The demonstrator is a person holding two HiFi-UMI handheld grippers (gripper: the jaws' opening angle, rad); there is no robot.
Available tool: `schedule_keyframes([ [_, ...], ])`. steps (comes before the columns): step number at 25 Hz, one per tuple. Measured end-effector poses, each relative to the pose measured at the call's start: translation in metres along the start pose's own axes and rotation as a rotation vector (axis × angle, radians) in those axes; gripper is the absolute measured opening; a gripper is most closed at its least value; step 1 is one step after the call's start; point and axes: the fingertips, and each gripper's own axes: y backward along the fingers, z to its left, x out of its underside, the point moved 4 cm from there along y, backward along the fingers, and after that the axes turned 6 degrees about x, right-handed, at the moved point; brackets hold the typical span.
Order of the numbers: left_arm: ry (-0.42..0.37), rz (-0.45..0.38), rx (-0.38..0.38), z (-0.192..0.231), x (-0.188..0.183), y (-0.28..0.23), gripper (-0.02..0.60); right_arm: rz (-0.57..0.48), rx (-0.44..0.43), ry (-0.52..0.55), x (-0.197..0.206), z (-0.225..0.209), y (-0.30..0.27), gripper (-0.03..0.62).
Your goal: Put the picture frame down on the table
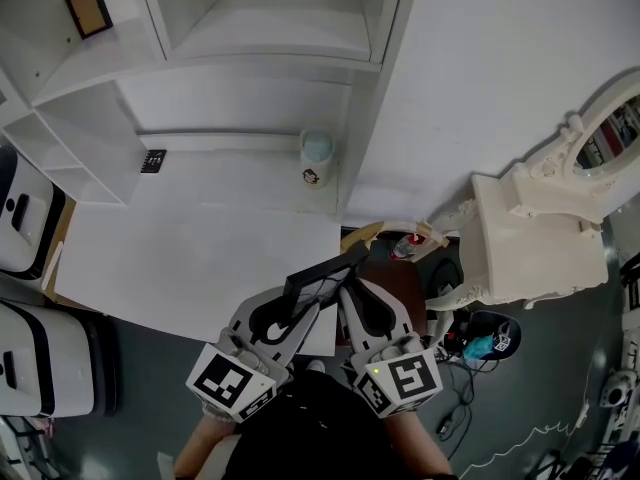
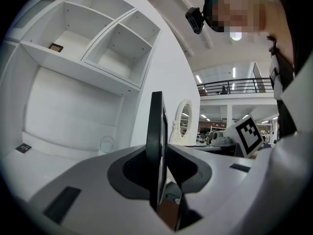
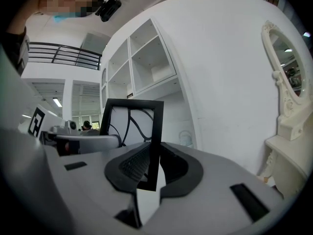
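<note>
While the person grips one in each hand, tools: two, side by side at the near edge of the desk (image 1: 190,258).
left tool (image 1: 305,304): jaws closed on the picture frame (image 1: 322,272); in the left gripper view the frame stands edge-on between the dark pads.
right tool (image 1: 346,290): jaws pinched onto one side rail of the same frame; the right gripper view shows its face, white with curved black lines.
picture frame, position: held between both tools over the desk's near edge, tilted; contact with the desk cannot be judged.
frames, count: two; the second frame (image 1: 88,8) is small and sits on an upper shelf (image 1: 100,68), well apart from the first.
cup (image 1: 316,158): one, white with a pale lid, at the back of the desk against the shelf upright.
black tag (image 1: 152,161): one, small, flat, at the back left of the desk.
mirror (image 1: 600,133): one, white ornate frame, to the right of the desk.
white machines (image 1: 30,218): two, at the left edge.
obstructions: middle of the desk bare; cup and tag both near the back wall.
</note>
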Motion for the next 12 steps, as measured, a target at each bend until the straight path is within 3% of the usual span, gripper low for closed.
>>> schedule_keyframes([
  [6, -0.006, 0.025, -0.043, 0.015, 0.003, 0.005, 0.103, 0.008, 0.077, 0.009, 0.003, -0.005, -0.007, 0.066],
  [12, -0.050, 0.073, -0.145, 0.023, 0.008, 0.015, 0.104, 0.023, 0.136, 0.010, 0.008, -0.008, -0.011, 0.066],
])
